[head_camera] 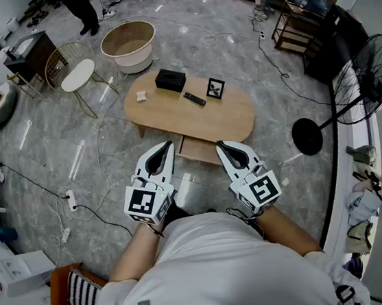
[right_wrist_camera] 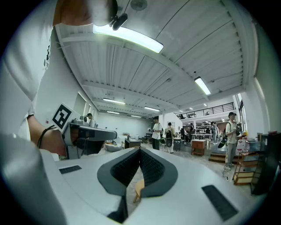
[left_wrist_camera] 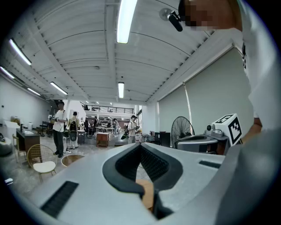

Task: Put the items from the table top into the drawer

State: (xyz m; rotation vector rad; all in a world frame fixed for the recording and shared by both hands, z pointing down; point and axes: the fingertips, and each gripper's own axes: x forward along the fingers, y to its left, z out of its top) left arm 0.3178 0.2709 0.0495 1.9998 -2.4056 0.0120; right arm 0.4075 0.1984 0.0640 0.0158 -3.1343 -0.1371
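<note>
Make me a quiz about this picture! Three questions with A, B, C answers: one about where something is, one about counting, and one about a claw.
1. Where is the black box?
A. on the wooden table
B. on the floor
C. on the chair

2. How many things lie on the table?
A. one
B. four
C. nine

3. How is the right claw?
A. wide open
B. shut and empty
C. shut on a spoon

Answers:
1 A: the box sits on the tabletop, near its far edge.
2 B: there are the box, a remote, a black frame and a small white thing.
3 B: its jaws meet at the tips with nothing between them.
</note>
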